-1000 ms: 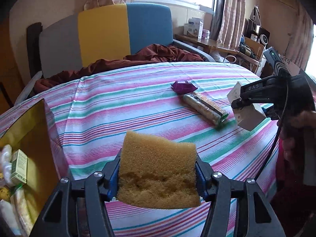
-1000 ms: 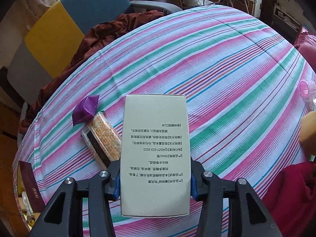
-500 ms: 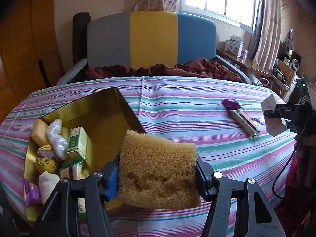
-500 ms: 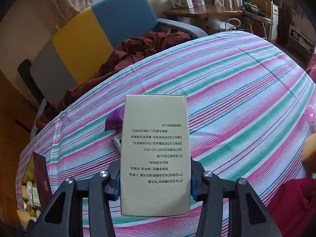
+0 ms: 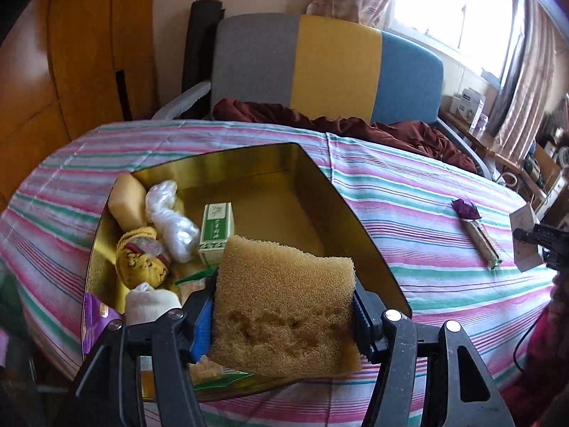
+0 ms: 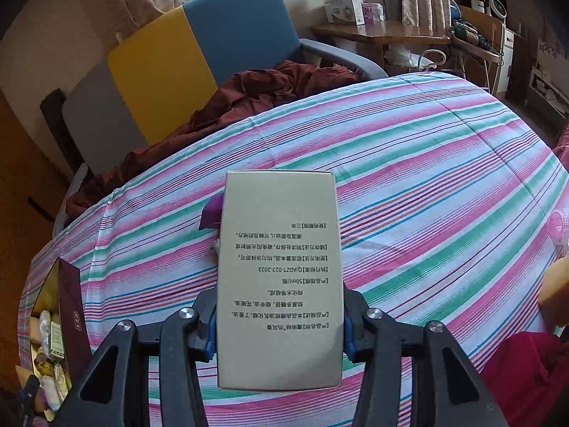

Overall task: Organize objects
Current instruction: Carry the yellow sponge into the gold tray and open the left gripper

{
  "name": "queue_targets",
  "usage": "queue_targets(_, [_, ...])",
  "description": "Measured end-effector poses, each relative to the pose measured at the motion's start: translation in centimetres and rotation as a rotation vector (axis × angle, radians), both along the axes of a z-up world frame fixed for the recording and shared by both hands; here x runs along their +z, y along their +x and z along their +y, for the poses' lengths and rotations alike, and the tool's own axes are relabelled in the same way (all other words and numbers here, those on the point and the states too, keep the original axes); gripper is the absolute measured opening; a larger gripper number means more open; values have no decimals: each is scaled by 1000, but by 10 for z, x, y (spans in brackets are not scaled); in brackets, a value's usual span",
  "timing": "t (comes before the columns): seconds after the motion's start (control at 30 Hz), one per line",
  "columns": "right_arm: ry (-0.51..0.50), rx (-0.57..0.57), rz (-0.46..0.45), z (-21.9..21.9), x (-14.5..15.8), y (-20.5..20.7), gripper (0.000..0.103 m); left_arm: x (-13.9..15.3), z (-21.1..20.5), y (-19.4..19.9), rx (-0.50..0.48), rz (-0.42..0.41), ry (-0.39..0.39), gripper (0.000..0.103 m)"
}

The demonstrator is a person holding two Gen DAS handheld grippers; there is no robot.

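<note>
Because the sponge (image 5: 284,306) hangs over the near edge of the gold tin (image 5: 341,199), clamped in the left gripper (image 5: 282,315), a release here could tip it off the rim onto the striped cloth (image 5: 409,220); its soft foam could also slip askew. The right gripper (image 6: 279,323) grips a printed box (image 6: 279,277) above the cloth, well apart from the tin. Counted: one tin, one held sponge, one held box, one snack bar (image 5: 482,242), one purple wrapper (image 5: 466,210) on the cloth.
</note>
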State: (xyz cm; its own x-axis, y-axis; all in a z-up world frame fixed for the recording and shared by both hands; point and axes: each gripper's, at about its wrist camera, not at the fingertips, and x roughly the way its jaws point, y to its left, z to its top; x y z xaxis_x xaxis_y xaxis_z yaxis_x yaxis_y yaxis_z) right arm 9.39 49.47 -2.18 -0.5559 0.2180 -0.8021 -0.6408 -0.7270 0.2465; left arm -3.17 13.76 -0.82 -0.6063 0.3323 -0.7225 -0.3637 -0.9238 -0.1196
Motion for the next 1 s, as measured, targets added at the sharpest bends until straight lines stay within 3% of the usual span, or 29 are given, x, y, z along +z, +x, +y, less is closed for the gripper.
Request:
queue_targets(0.23, [9, 7, 18, -1, 5, 1, 50, 3, -70, -26, 109, -91, 165, 63])
queue_targets(0.5, [20, 31, 33, -5, 8, 0, 50, 8, -106, -71, 198, -146, 247, 64])
queue_targets(0.77, [10, 39, 30, -4, 6, -2, 50, 6, -71, -135, 189, -149, 192, 65])
queue_targets(1.0, [-1, 38, 29, -3, 4, -3, 50, -20, -55, -182, 210, -208, 142, 70])
